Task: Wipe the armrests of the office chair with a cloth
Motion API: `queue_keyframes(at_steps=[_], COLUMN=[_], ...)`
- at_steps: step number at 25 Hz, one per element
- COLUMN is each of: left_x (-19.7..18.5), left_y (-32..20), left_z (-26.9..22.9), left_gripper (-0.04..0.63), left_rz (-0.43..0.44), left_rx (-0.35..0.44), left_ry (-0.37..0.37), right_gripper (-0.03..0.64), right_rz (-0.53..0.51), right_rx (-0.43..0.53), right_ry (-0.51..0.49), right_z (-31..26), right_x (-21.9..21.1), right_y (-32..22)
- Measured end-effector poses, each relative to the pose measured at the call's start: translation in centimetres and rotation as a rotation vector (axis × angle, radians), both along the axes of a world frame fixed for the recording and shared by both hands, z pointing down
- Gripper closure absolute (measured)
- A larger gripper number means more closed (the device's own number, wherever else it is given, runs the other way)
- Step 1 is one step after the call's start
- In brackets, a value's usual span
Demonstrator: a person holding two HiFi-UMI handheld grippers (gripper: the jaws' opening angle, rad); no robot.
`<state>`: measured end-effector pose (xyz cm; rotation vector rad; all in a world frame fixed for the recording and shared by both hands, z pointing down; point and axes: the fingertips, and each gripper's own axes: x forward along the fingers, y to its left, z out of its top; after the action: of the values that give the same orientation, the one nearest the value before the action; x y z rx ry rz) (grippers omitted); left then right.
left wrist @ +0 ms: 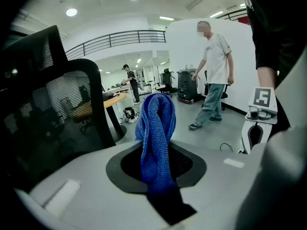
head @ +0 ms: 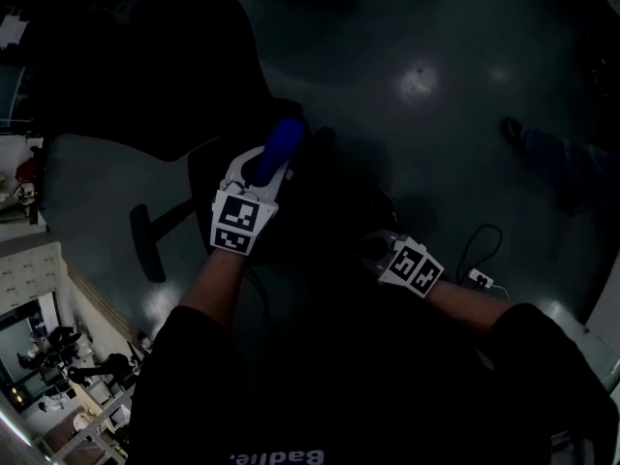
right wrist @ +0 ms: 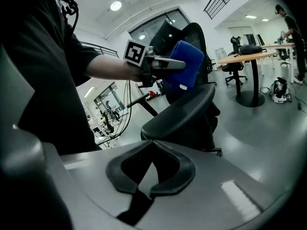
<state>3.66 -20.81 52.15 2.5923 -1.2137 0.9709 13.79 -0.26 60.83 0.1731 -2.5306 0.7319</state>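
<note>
Item, left claw (head: 272,167): closed on a blue cloth (left wrist: 156,128), which stands bunched up from between the jaws, centre of the left gripper view.
Item, right claw (right wrist: 152,145): jaws together, nothing held.
Item, office chair (head: 136,66): black, upper left of the head view.
Item, armrest (right wrist: 184,110): centre of the right gripper view, with the cloth directly above it; contact cannot be judged.

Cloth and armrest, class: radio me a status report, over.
Left claw shut on blue cloth. Right claw shut, empty. Cloth above armrest, contact unclear. Nothing blocking.
</note>
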Motion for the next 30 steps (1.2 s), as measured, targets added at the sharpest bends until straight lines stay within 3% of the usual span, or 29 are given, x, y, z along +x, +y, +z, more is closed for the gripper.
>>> queue_keyframes(at_steps=[9, 16, 30], left_x=[4.0, 5.8, 7.4], left_y=[-5.1, -3.9, -0.2], left_z=[3.3, 6.3, 5.5], left_gripper=[0.492, 0.492, 0.495], left_rz=[0.105, 0.192, 0.198], left_rx=[-0.037, -0.094, -0.056], left_ry=[-0.103, -0.176, -0.143], right_gripper=[0.614, 0.614, 0.614], right_rz=[-0.045, -0.051, -0.019], right_rx=[-0.049, -0.061, -0.071], right_ry=[-0.035, -0.042, -0.017], right_z=[0.4, 0.3, 0.6], right_x=[-0.1, -0.3, 0.1], right_y=[0.3, 0.1, 0.8])
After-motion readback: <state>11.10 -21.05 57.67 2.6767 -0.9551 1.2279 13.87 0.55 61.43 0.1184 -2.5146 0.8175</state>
